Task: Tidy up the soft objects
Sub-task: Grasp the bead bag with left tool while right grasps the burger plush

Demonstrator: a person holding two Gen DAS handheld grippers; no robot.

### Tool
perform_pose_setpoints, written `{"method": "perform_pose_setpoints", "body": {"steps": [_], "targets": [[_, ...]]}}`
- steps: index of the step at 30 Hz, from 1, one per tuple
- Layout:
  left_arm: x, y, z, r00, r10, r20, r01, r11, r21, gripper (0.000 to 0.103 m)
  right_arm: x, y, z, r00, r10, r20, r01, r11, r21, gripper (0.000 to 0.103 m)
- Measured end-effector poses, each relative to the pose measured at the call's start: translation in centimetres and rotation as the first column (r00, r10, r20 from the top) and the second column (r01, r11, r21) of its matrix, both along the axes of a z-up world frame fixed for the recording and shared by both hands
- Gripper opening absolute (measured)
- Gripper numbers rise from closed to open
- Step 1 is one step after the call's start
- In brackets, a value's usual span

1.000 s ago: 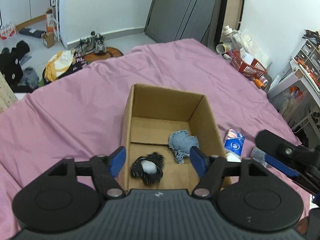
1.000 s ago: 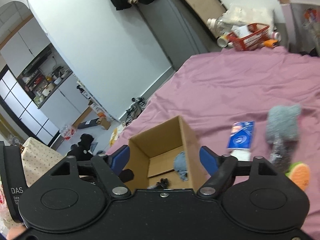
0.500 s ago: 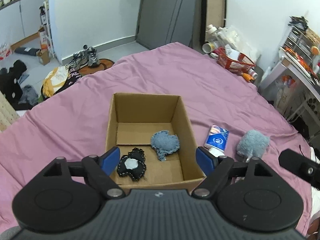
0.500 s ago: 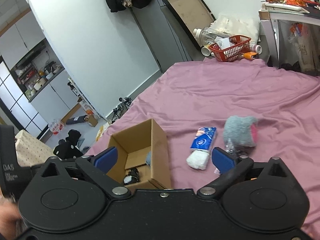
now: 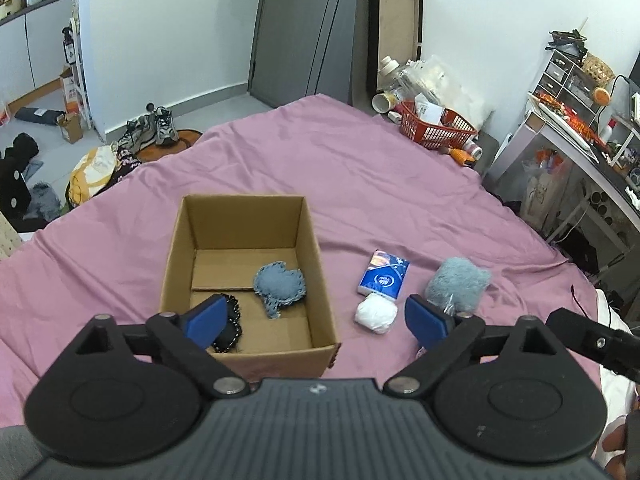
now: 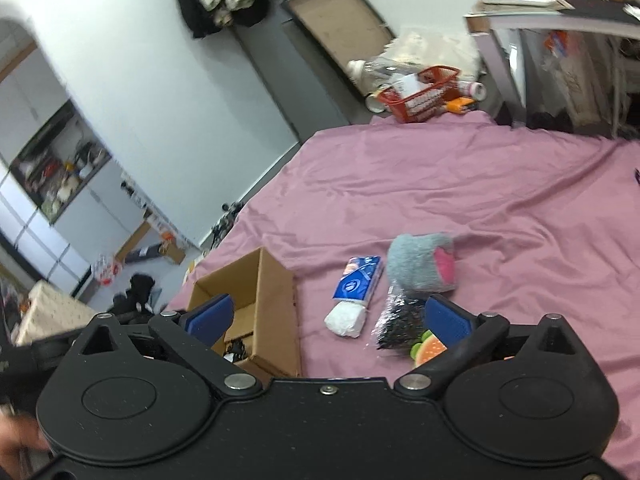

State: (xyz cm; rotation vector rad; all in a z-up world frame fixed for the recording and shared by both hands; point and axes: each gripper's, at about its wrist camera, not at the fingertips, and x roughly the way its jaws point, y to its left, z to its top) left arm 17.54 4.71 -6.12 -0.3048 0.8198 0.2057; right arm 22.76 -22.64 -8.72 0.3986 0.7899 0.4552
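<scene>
Cardboard box point(image 5: 244, 280) on the pink bedsheet point(image 5: 360, 184), holding blue denim cushion point(image 5: 280, 286) and black patch point(image 5: 228, 330) | tissue pack point(image 5: 383, 274), white wad point(image 5: 376, 313), grey plush point(image 5: 458, 285) just beside it, unsorted | left gripper point(image 5: 316, 320) spread, empty, above the box's near wall | right gripper point(image 6: 328, 318) spread, empty, likely lining up on the loose items.

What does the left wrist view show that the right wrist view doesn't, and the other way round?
Only the left wrist view shows the blue denim cushion lying in the cardboard box. Only the right shows the glittery black pouch and the watermelon-slice toy on the pink bedsheet. Both show the box, tissue pack, white bundle, grey plush and open, empty jaws.
</scene>
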Motion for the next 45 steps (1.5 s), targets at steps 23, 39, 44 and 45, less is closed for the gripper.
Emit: {"method": "perform_pose_setpoints", "body": {"steps": [23, 39, 44, 45], "targets": [[3.7, -6.9, -2.1, 0.992, -0.126, -0.006, 0.126, 0.992, -0.023, 0.099, 3.0, -6.2, -6.3, 0.947, -0.210, -0.242, 0.251, 0.956, 0.151, 0.103], [7.8, -9.6, -8.1, 0.983, -0.167, -0.072, 0.157, 0.980, -0.122, 0.075, 4.7, -5.4, -13.8, 0.832, -0.239, -0.501, 0.376, 0.906, 0.193, 0.067], [9.3, -10.2, -10.1, 0.981, -0.168, -0.096, 0.154, 0.978, -0.143, 0.066, 5.1, -4.8, -15.7, 0.789, -0.266, -0.554, 0.421, 0.891, 0.171, 0.061], [9.5, -10.2, -10.5, 0.981, -0.168, -0.100, 0.152, 0.977, -0.149, 0.064, 5.3, -4.7, -16.0, 0.782, -0.270, -0.562, 0.426, 0.889, 0.166, 0.060]]}}
